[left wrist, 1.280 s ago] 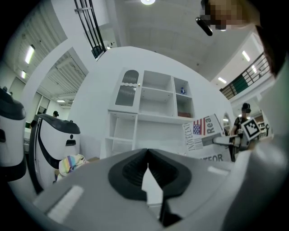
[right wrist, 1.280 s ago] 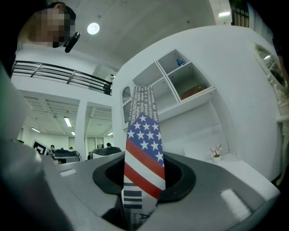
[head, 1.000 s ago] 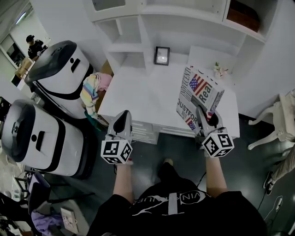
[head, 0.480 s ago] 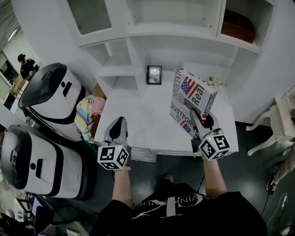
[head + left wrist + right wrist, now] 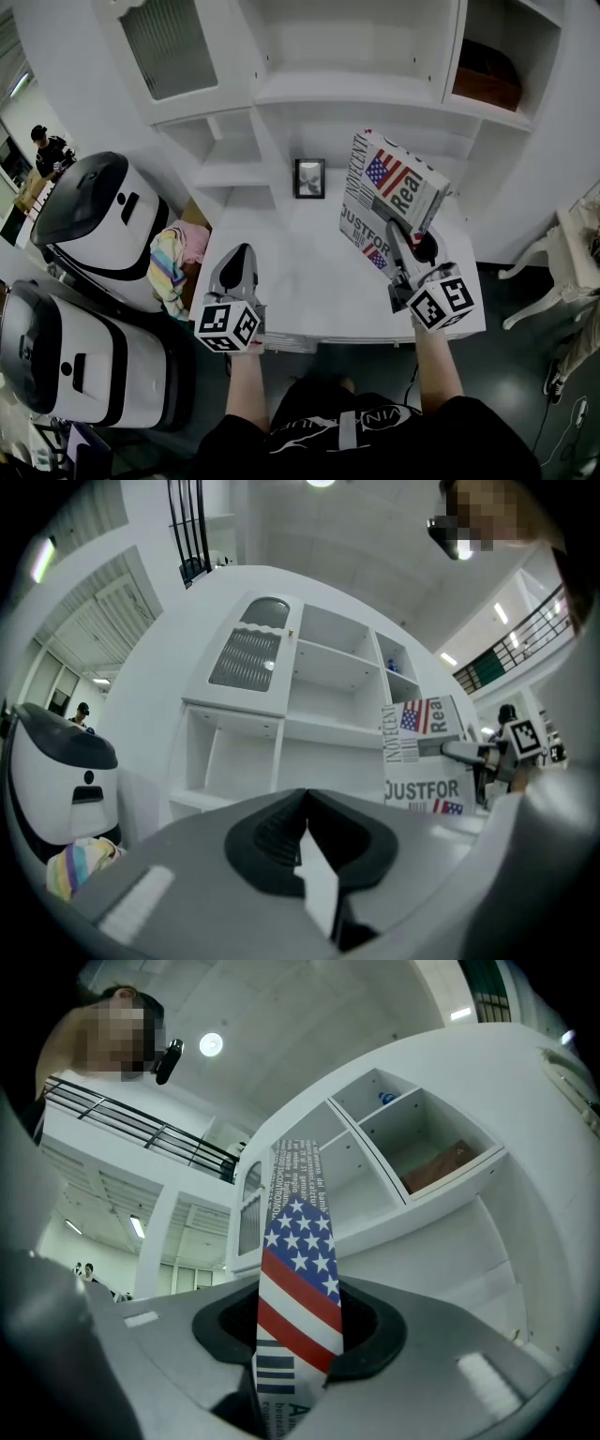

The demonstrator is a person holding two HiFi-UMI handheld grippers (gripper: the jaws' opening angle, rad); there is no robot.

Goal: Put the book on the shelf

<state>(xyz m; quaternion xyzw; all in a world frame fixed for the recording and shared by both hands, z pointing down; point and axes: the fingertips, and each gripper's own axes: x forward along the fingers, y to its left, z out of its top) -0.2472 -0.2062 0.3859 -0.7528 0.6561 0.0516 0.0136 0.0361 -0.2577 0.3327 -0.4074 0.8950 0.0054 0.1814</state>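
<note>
In the head view, the book (image 5: 394,202) is seen tilted above the tabletop (image 5: 300,281), below the shelf (image 5: 356,89), and pinched at its lower end by the right tool (image 5: 401,242). It is judged stiff, fairly light and glossy enough to slip, so a deeper hold is advised. In the left gripper view, the left tool (image 5: 305,855) is shown closed and empty, well apart from the book. In the right gripper view, the flag-printed narrow face is clamped between half-parted jaws

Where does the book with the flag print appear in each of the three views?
Head view: book right of centre, tilted.
Left gripper view: book at the right, mid-height.
Right gripper view: book in the centre, edge-on between the jaws.
Shared landmark: white shelf unit behind it.
</note>
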